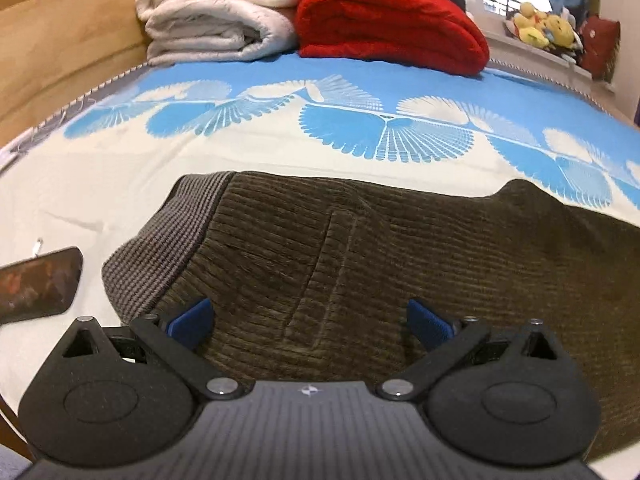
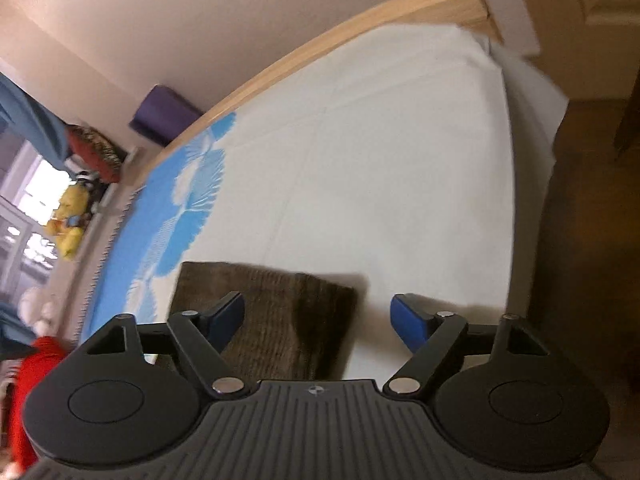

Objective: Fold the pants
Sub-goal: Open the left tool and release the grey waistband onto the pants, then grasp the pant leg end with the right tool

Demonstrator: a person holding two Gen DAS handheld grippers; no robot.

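The brown corduroy pants [image 1: 360, 264] lie on the bed sheet [image 1: 100, 184], apparently folded lengthwise. The waist sits just under the left gripper [image 1: 308, 322], spread and empty; the leg end lies under the right gripper [image 2: 318, 322], also spread and gripping nothing. The crosswise fold looks still to come.

Left claw [image 1: 310, 322] hovers wide open over brown corduroy pants [image 1: 360, 264]; a phone [image 1: 38, 284] lies left of pants.
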